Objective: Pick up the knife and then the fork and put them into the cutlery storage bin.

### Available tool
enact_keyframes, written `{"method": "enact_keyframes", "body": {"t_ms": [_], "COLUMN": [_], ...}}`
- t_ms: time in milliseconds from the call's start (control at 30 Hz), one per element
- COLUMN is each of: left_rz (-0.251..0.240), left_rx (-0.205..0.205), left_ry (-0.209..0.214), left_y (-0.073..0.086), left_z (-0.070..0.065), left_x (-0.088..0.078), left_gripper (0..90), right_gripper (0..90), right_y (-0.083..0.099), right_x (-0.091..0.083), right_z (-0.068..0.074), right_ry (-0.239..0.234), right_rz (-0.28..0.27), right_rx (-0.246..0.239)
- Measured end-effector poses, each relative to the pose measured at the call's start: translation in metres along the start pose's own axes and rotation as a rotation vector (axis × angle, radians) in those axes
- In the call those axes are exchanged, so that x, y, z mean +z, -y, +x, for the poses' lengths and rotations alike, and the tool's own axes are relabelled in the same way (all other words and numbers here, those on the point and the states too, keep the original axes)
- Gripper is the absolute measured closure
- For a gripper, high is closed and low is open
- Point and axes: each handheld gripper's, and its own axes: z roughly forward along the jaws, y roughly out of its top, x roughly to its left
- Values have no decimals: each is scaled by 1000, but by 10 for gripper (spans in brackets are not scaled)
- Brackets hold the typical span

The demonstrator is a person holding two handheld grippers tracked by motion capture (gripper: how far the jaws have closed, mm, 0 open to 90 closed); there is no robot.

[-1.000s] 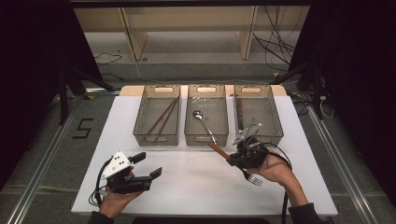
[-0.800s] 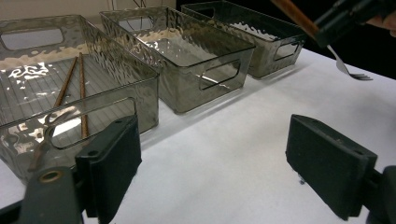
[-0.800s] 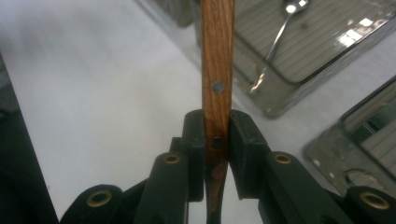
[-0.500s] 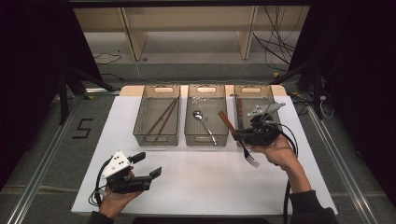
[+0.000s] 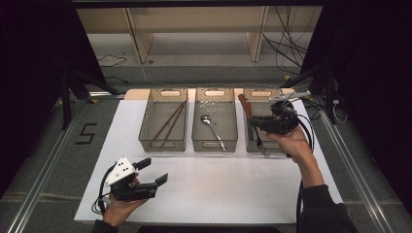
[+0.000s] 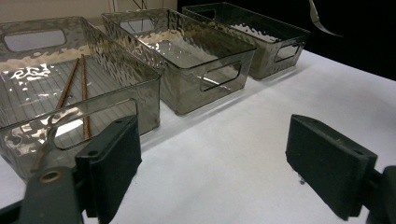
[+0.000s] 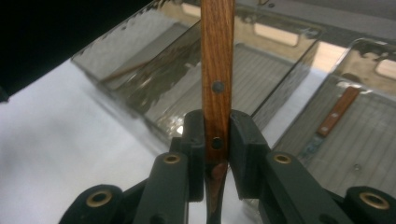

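Observation:
My right gripper (image 5: 253, 122) hangs over the right clear bin (image 5: 272, 91), shut on a wooden-handled fork (image 5: 261, 145). The handle points to the back left and the tines hang past the bin's front edge. In the right gripper view the pads (image 7: 243, 140) clamp the brown riveted handle (image 7: 217, 70), which stands upright between them. A second wooden-handled utensil (image 7: 336, 112) lies in the bin below. My left gripper (image 5: 150, 171) rests open near the table's front left, nothing between its jaws (image 6: 215, 158).
The left bin (image 5: 163, 144) holds brown chopsticks (image 5: 167, 121); the middle bin (image 5: 214, 144) holds a metal spoon (image 5: 211, 127). The three bins stand side by side at the back of the white table (image 5: 218, 189). Shelving and cables lie beyond.
My right gripper has carried the fork up and away from me, from the table in front of the bins to above the right bin. The left gripper has stayed put.

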Motion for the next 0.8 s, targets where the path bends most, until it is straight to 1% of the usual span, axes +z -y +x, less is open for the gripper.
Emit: {"method": "enact_keyframes", "body": {"t_ms": [100, 167, 267, 333, 400, 433, 533, 667, 733, 800], "left_rz": [-2, -2, 0, -2, -1, 0, -2, -4, -7, -4], "left_rx": [1, 1, 4, 2, 1, 3, 1, 0, -5, 0], "left_ry": [0, -1, 0, 0, 1, 2, 0, 0, -1, 0], "left_y": [0, 0, 0, 0, 0, 0, 0, 0, 0, 0], "left_z": [0, 0, 0, -1, -1, 0, 0, 0, 0, 1], "left_x": [0, 0, 0, 1, 1, 1, 0, 0, 0, -1], "left_gripper": [177, 177, 177, 177, 176, 177, 177, 177, 177, 177], "right_gripper": [776, 776, 776, 775, 776, 775, 775, 775, 775, 775], "right_y": [-5, -8, -14, -18, -22, -24, -28, -28, -26, -26], "right_x": [-1, -2, -1, 1, 3, 4, 10, 20, 24, 28], "right_z": [-9, -13, -21, -26, -32, -36, -48, -61, -65, -69], "right_ry": [16, 40, 53, 81, 97, 104, 148, 193, 210, 238], "right_rz": [-15, -26, -33, -34, -45, -47, -50, -41, -40, -35], "right_rx": [32, 54, 82, 103, 132, 146, 188, 232, 244, 248]}}
